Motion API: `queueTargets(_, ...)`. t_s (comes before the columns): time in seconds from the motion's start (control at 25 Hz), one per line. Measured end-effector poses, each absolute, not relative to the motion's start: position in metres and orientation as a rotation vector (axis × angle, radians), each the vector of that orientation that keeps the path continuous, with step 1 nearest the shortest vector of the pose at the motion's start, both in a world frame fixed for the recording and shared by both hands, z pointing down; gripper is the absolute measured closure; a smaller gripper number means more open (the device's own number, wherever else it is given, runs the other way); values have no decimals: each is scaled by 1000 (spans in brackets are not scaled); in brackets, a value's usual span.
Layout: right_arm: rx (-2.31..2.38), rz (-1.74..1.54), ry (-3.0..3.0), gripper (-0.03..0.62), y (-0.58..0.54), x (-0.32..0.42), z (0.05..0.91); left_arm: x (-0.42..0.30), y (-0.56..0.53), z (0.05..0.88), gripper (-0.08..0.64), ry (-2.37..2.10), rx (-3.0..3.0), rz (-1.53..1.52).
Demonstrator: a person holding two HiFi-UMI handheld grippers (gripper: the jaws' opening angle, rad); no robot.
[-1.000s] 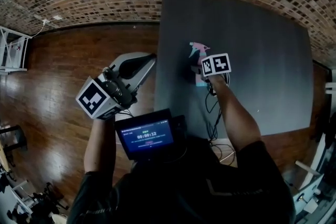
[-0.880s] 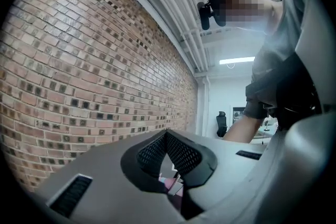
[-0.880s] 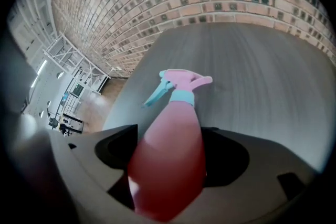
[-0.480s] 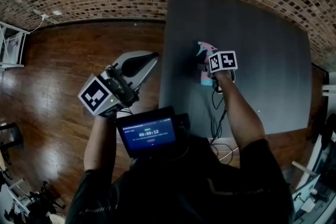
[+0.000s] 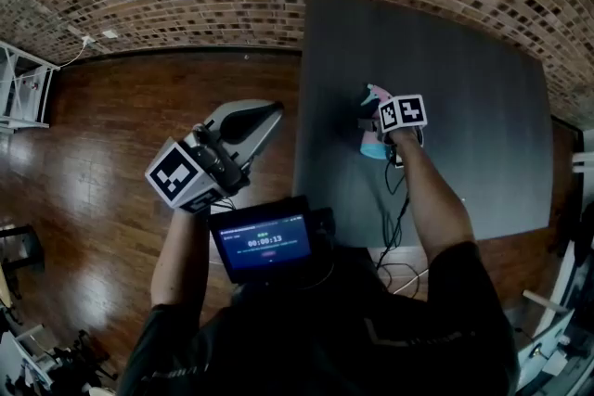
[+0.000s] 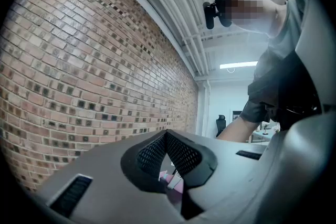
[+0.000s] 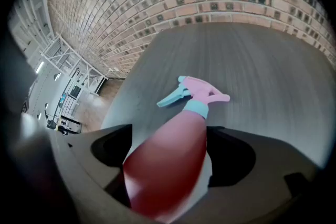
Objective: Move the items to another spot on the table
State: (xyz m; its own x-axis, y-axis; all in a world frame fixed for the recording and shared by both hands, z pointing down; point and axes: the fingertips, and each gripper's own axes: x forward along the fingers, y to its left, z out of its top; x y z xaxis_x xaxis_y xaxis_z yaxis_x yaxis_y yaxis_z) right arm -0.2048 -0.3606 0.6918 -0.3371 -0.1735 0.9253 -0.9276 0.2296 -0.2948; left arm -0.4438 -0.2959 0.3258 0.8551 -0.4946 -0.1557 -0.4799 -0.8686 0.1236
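In the head view my right gripper's marker cube (image 5: 403, 113) hides most of the spray bottle (image 7: 181, 128). Close up its base is cut off and blurred, and I can't tell its contents. It lies on the table (image 5: 464, 88), toward the table's left side. My right gripper (image 7: 169, 165) has just been spreading its jaws, with the bottle loose between them. My left gripper (image 6: 167, 136), out past the table's left edge, is pressed together on nothing.

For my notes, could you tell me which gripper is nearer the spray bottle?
Right. The right gripper straddles the spray bottle, its jaws just opened; the left gripper hangs over the floor.
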Motion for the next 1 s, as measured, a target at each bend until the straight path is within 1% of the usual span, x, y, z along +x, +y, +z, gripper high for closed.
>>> queueTargets(0.2,1119,1156,-1819,137,-360,-204,658,-453,-288,319,566,-744,2952,-306)
queueTargets(0.4,1274,1083,-2027,137,-351,-196,593,-447,-280,316,566,-661,2949,-345)
queueTargets(0.44,1289,1074,-2081,154,-345,-198,578,-445,-279,315,566,-658,2963,-351)
queueTargets(0.48,1294,1063,-2137,190,-339,-202,564,-443,-278,313,566,-656,2981,-358)
queueTargets(0.52,1290,1045,-2189,212,-332,-205,551,-440,-275,311,566,-651,2997,-364)
queueTargets(0.64,1270,969,-2314,246,-311,-209,515,-425,-264,305,566,-613,3016,-375)
queueTargets(0.8,1271,825,-2462,399,-288,-201,473,-404,-250,294,566,-607,3047,-377)
queueTargets(1.0,1237,702,-2607,480,-259,-186,426,-371,-228,282,566,-658,3062,-370)
